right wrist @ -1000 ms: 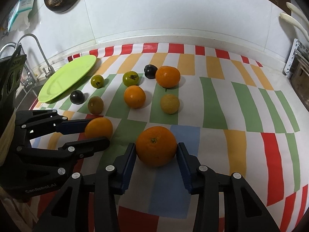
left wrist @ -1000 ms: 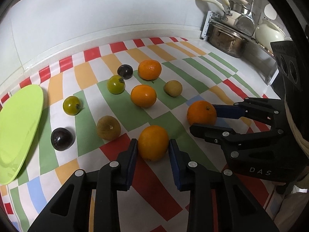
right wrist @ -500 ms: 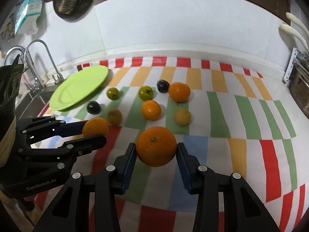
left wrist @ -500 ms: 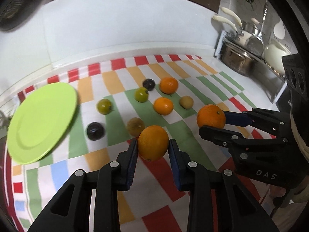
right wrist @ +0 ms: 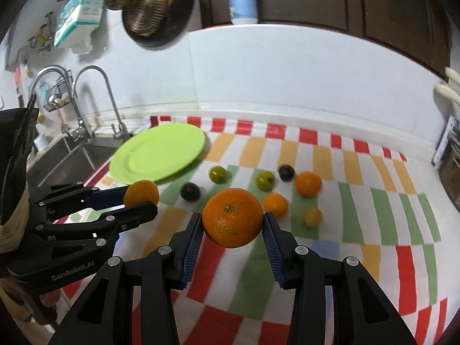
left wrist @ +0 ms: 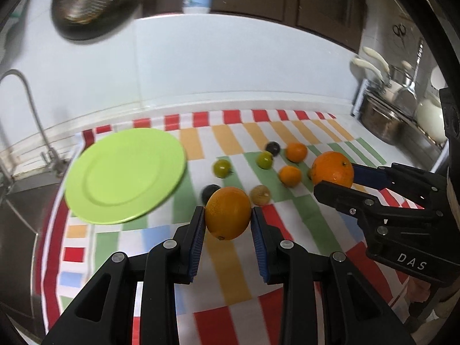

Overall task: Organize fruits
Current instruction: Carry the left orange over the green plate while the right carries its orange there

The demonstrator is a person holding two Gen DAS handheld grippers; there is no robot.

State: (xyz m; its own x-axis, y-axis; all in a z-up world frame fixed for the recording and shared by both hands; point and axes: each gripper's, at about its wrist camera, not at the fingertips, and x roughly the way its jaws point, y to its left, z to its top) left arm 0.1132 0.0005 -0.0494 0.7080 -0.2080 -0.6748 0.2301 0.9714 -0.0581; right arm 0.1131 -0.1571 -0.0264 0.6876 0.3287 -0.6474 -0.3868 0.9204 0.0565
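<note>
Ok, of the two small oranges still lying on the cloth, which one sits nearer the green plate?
The front small orange, on the green stripe just past the held orange. The other small orange lies farther right, beside a dark plum, away from the green plate.

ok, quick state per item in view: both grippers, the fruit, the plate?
left gripper: shut on an orange, lifted off the cloth
right gripper: shut on a larger orange, lifted off the cloth
round lime-green plate: empty, flat on the striped cloth
two small loose oranges: on the cloth
two green fruits: on the cloth
two dark plums: on the cloth
yellowish round fruit: on the cloth
</note>
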